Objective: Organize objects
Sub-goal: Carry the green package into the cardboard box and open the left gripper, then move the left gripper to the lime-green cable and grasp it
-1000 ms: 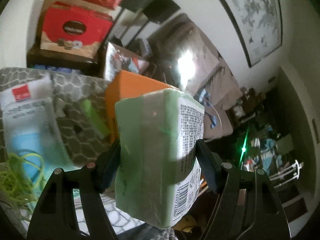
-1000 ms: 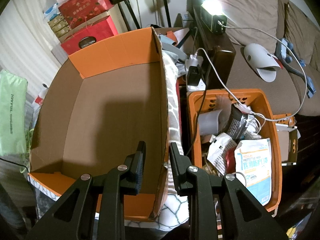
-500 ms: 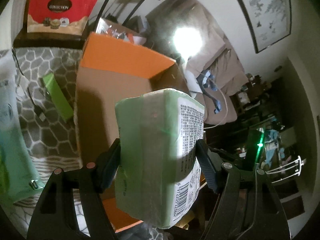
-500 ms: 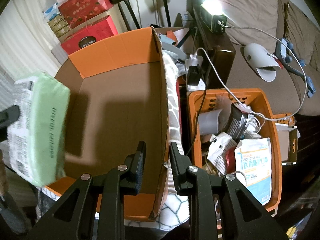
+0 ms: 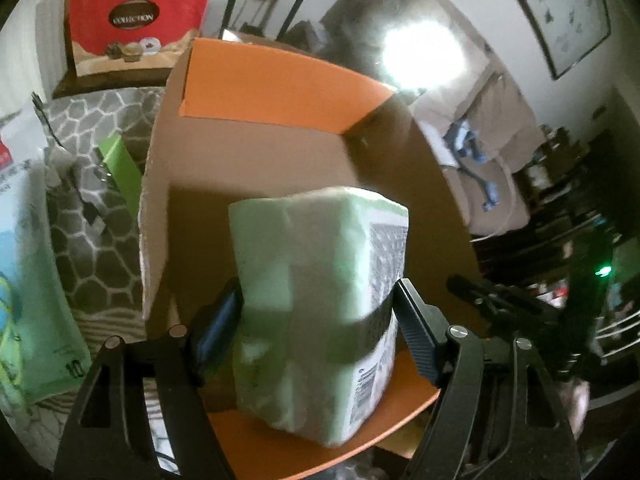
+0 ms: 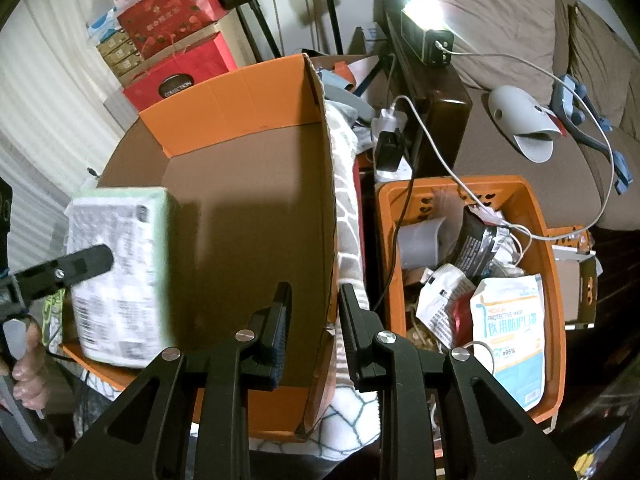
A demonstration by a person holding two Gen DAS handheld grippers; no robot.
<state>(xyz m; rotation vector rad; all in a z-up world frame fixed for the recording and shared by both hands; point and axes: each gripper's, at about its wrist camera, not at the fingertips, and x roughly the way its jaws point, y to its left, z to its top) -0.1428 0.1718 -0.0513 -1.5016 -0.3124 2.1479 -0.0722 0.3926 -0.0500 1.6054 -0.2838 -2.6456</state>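
The left wrist view looks forward and steeply down between its claw's fingers, close over the open orange-and-brown cardboard box (image 5: 256, 152), its middle filled by a pale green plastic-wrapped pack (image 5: 320, 300). The right wrist view looks down from the box's (image 6: 248, 184) near right wall, taking in an orange plastic basket (image 6: 536, 208) alongside. Both views share the box, the pack (image 6: 120, 264) and a red gift carton (image 5: 136, 24) behind.
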